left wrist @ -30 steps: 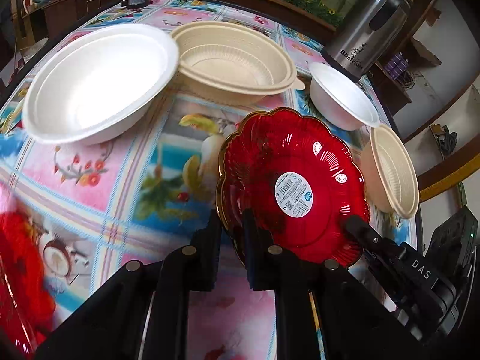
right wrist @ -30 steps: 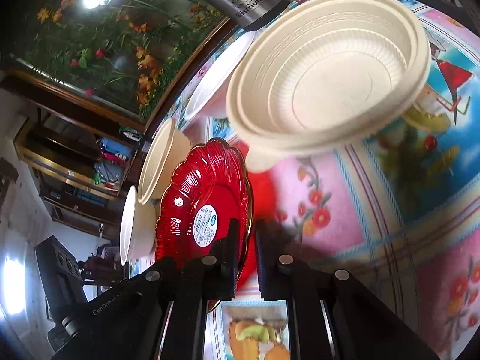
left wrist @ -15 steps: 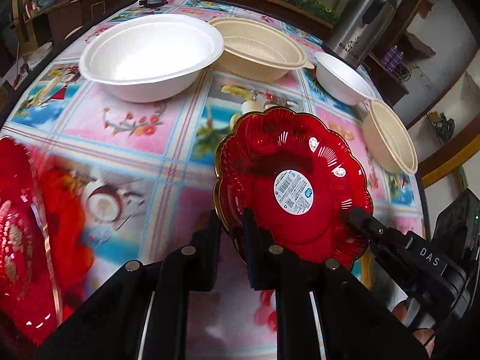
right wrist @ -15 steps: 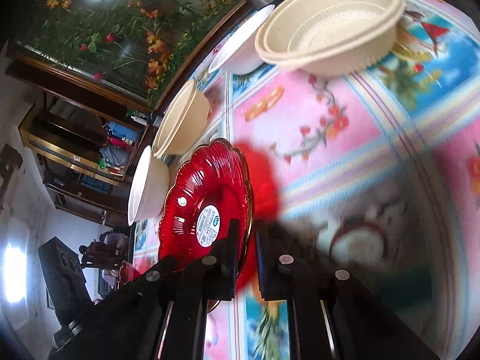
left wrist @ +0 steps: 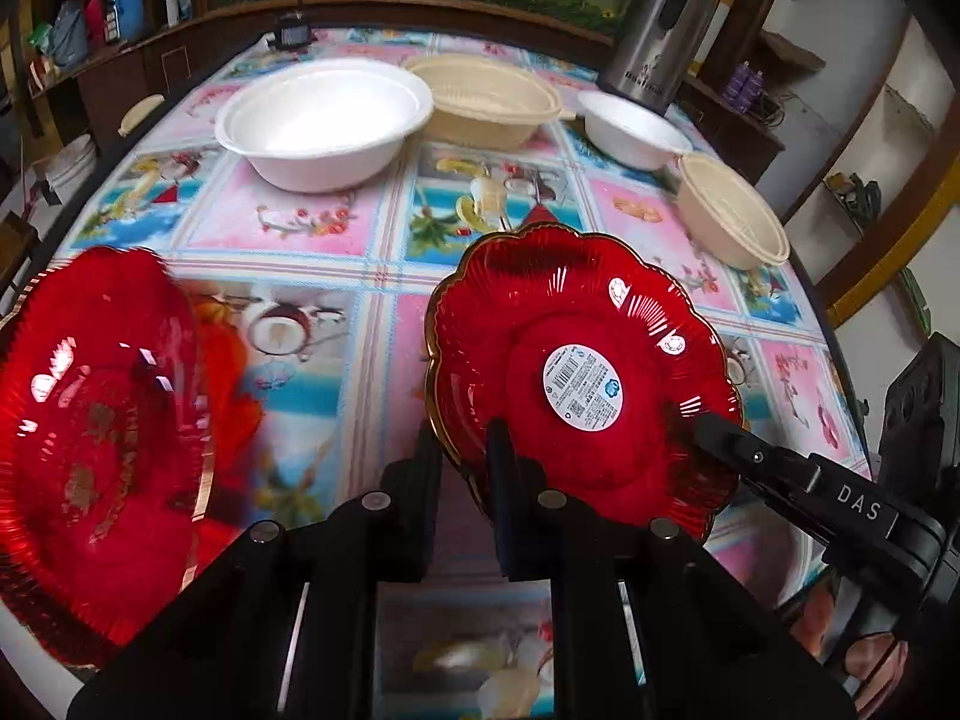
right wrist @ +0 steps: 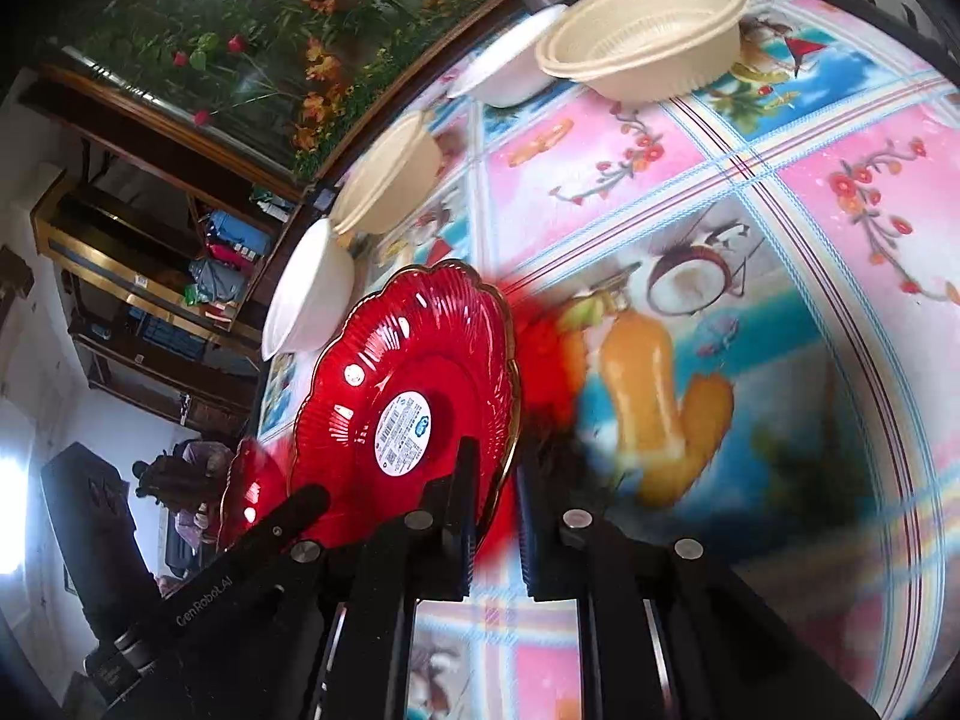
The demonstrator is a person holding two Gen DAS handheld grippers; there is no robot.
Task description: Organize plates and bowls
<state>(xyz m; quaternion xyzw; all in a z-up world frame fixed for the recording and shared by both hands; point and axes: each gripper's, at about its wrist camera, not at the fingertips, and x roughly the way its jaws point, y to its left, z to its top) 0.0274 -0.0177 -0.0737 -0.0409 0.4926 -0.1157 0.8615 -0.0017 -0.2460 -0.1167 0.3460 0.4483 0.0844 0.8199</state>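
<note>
A red scalloped plate (left wrist: 600, 312) with a white sticker on its underside hangs tilted above the table, held by both grippers. My left gripper (left wrist: 462, 450) is shut on its near-left rim. My right gripper (right wrist: 495, 468) pinches the opposite rim of the same plate (right wrist: 414, 360); its jaws are beginning to open with the rim still between them. In the left wrist view the right gripper (left wrist: 708, 429) reaches in from the right. A second red plate (left wrist: 102, 420) lies at the table's near left.
On the flowered tablecloth (left wrist: 336, 324) stand a large white bowl (left wrist: 324, 120), a large beige bowl (left wrist: 486, 102), a small white bowl (left wrist: 636, 126) and a small beige bowl (left wrist: 732, 216). A steel thermos (left wrist: 660, 30) stands behind them. A person (right wrist: 186, 480) is beyond the table edge.
Both grippers have carried the stickered red plate back from the bowls, which now look farther away. The second red plate has come into view on the left.
</note>
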